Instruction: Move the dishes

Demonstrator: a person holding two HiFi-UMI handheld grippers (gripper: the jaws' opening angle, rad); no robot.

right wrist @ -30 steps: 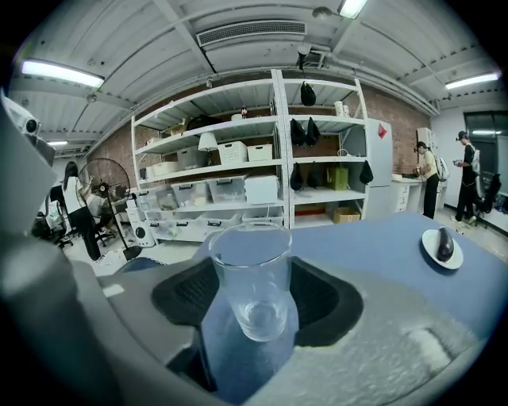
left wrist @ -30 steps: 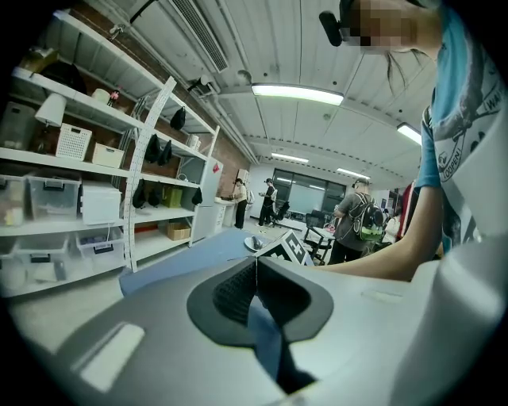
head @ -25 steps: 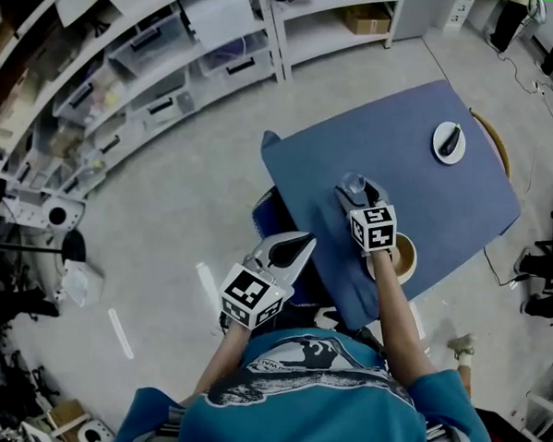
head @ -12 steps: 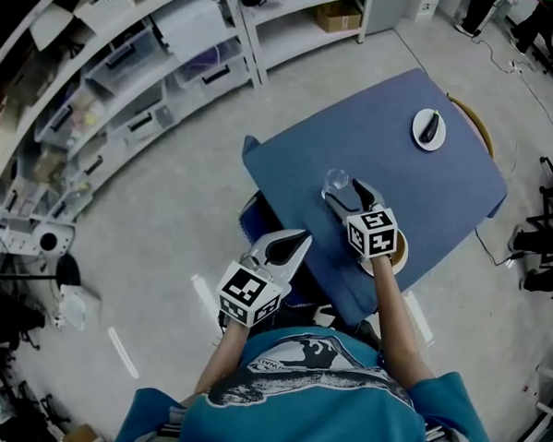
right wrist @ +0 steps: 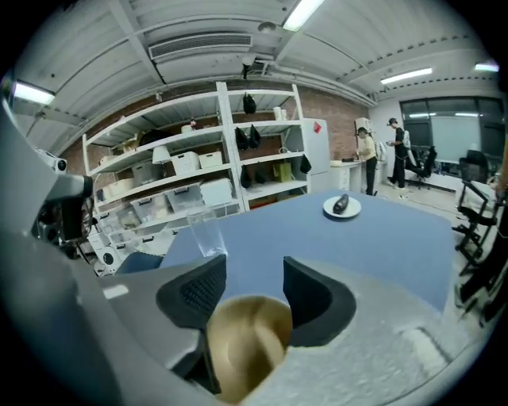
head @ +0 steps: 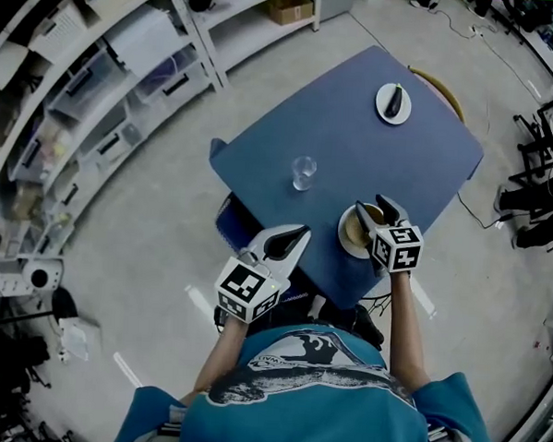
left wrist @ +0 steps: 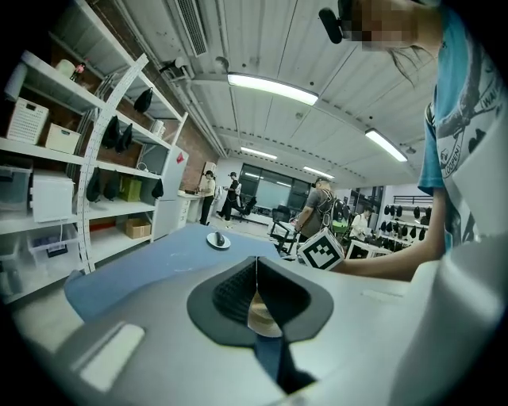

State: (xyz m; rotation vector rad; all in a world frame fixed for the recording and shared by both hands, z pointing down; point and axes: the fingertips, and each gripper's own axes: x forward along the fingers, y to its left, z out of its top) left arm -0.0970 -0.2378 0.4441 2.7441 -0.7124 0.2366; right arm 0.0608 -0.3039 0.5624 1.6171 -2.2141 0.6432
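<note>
A tan bowl [head: 359, 231] sits on a white saucer at the near edge of the blue table [head: 355, 136]. My right gripper [head: 377, 210] hovers over the bowl with its jaws open. In the right gripper view, the bowl [right wrist: 246, 349] shows blurred just below the gap of that gripper [right wrist: 254, 287]. A clear glass [head: 303, 172] stands free in the table's middle, seen also as the glass [right wrist: 208, 234]. A small white plate [head: 394, 102] with a dark object lies at the far side. My left gripper [head: 292, 242] is shut and empty, off the table's near-left edge.
White shelving [head: 127, 78] with bins curves along the left and back. A chair [head: 440, 90] stands behind the table's far corner. Dark stands and cables [head: 532, 196] crowd the right. People stand in the background [right wrist: 369, 158].
My right gripper let go of the glass, which now stands alone in the table's middle, and drew back to the right over the tan bowl. The left gripper stayed put.
</note>
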